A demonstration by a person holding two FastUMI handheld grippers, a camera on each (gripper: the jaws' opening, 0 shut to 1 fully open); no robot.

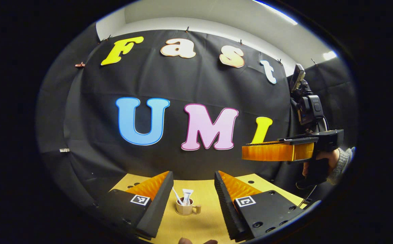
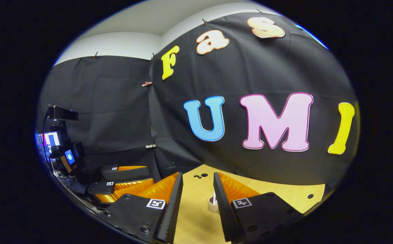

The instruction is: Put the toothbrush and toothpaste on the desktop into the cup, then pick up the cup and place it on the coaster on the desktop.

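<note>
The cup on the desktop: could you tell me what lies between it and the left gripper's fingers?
Only bare desktop lies between the cup and the left gripper, as the left gripper view shows.

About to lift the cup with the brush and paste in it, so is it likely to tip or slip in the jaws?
The cup looks small and squat, so it probably stands steady. The toothbrush and toothpaste stick up above its rim and lean, so they may shift if it tilts. Its small side handle could make it twist if gripped off-centre.

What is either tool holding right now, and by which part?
Nothing. Left tool and right tool are open, empty; toothbrush and toothpaste stand in the cup.
</note>
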